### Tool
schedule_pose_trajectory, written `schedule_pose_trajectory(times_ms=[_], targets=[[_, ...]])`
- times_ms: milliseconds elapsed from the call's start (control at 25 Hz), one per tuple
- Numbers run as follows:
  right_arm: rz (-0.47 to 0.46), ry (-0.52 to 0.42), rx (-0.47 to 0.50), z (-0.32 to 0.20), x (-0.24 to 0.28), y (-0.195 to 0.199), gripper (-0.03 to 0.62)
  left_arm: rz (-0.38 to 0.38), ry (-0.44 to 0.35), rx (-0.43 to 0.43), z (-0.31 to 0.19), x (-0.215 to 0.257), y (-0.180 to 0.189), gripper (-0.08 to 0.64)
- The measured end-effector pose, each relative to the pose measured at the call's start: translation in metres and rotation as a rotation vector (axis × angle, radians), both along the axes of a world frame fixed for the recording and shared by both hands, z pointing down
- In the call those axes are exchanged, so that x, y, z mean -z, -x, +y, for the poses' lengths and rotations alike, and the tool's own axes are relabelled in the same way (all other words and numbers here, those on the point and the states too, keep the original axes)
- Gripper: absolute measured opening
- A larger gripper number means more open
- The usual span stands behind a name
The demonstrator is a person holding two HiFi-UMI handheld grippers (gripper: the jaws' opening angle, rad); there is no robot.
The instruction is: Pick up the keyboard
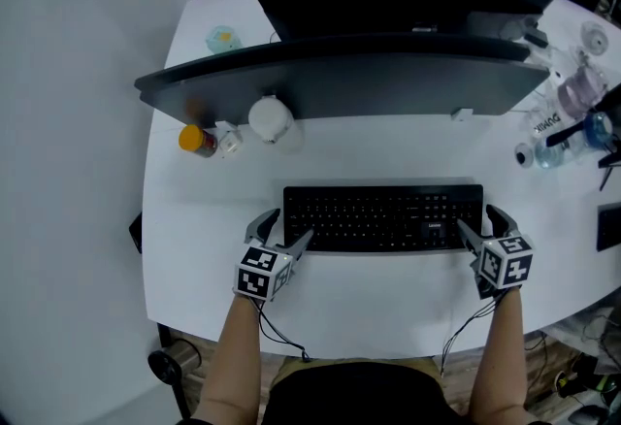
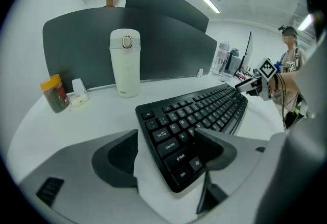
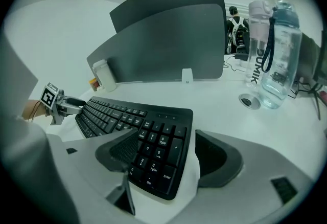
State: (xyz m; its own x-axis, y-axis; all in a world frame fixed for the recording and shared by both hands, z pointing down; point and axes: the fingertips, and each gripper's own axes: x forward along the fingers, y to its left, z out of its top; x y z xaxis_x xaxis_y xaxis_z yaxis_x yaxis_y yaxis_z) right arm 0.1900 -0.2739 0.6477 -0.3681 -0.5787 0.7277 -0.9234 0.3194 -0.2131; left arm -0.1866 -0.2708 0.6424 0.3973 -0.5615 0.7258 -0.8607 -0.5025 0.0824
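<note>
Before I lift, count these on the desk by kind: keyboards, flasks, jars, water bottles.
Keyboard: 1
White flask: 1
Orange-lidded jar: 1
Water bottles: 2
Total: 5

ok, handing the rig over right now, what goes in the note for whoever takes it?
Left gripper: open, jaws straddle the left end of the keyboard, pads not pressing.
Right gripper: open, jaws straddle the right end, no grip either.
Keyboard: lies flat on the white table, in front of the dark divider.
Done: both grippers lined up at the ends.
Left: close both on the ends, then lift it level.
</note>
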Motion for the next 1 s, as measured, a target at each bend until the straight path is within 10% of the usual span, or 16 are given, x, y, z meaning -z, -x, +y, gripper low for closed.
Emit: schedule_pose_trajectory(times_ms=[1000], targets=[[-0.125,0.154,0.012,0.003,-0.023,0.003,0.316,0.097,0.195,0.067,0.009,-0.015,0.004,0.36]])
